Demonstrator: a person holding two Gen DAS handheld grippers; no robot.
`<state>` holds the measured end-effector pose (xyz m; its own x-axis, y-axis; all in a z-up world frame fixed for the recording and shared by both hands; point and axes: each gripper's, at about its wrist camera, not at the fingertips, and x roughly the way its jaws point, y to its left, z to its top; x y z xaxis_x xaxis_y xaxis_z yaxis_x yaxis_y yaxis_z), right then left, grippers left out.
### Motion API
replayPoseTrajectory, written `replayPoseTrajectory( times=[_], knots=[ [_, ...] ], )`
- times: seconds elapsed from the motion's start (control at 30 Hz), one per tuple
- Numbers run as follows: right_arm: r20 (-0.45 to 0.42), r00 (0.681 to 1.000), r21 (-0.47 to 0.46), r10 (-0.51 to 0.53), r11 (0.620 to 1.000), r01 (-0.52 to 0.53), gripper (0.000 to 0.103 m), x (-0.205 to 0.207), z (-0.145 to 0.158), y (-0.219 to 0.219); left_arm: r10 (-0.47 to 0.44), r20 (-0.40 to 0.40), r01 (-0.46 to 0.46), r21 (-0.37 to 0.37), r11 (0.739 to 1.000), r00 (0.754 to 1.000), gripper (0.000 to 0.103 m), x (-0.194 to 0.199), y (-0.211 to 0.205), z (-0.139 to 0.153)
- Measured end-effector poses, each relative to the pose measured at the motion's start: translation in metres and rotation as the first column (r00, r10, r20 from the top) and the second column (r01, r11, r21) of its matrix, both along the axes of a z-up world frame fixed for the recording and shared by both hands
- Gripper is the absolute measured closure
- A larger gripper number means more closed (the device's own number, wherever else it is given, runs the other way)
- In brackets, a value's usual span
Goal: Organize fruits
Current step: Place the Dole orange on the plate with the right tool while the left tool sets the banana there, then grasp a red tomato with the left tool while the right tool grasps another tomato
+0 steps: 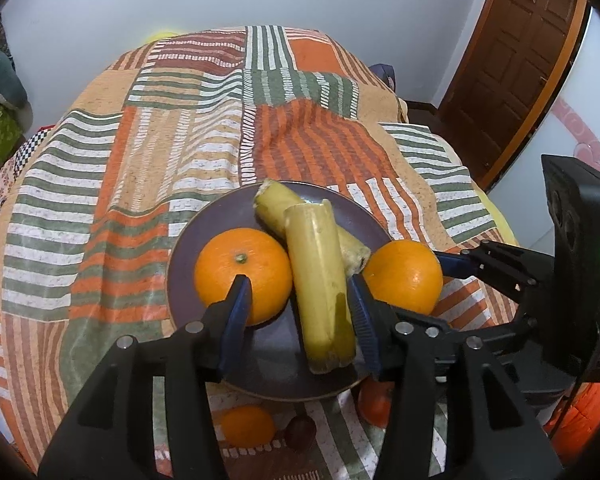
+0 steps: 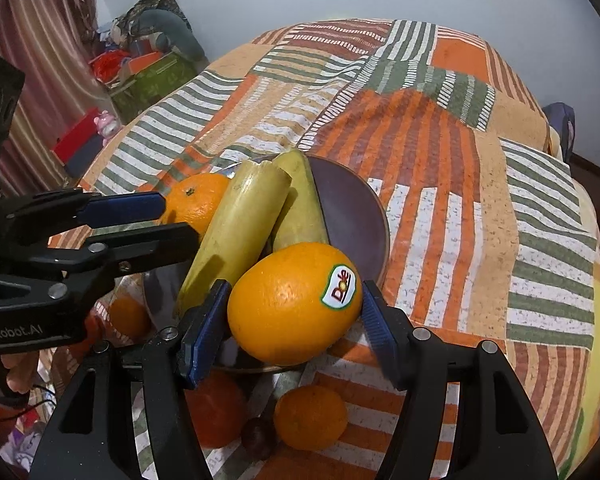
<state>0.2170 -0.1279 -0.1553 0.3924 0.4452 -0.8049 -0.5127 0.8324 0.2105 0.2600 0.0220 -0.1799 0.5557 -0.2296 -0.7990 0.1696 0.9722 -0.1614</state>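
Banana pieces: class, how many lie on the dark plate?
2. The upper banana piece lies on top, beside the stem-up orange. The lower banana piece lies crosswise beneath it, toward the plate's far side. No others show.

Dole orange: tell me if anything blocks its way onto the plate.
The Dole orange sits between the right gripper's fingers at the plate's near rim. The banana pieces fill the middle; the bare patch to the right looks reachable.
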Motion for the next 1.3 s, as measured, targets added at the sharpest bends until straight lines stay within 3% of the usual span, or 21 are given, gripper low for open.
replayPoseTrajectory(
  times=[0.4, 0.67, 0.97, 1.3],
  knots=[
    [0.101, 0.993, -0.001, -0.058, 0.998, 0.059, 0.041, -0.023, 0.034, -0.020, 0.023, 0.027, -0.023, 0.002, 1.000, 0.999, 0.052, -0.030, 0.009, 0.016],
    [0.137, 0.986, -0.008, -0.097, 0.995, 0.099, 0.041, -0.047, 0.048, -0.035, 0.030, 0.068, -0.031, 0.018, 0.999, 0.997, 0.043, -0.060, 0.010, 0.030],
    [0.136, 0.987, -0.008, -0.090, 0.996, 0.092, 0.041, -0.071, 0.042, -0.031, 0.073, 0.027, -0.073, -0.019, 0.997, 0.997, 0.042, -0.093, 0.024, 0.021],
    [0.075, 0.996, -0.016, -0.052, 0.998, 0.053, 0.046, -0.084, 0.019, -0.012, 0.155, -0.028, -0.155, 0.009, 0.988, 0.987, 0.042, -0.117, 0.052, -0.003]
  ],
)
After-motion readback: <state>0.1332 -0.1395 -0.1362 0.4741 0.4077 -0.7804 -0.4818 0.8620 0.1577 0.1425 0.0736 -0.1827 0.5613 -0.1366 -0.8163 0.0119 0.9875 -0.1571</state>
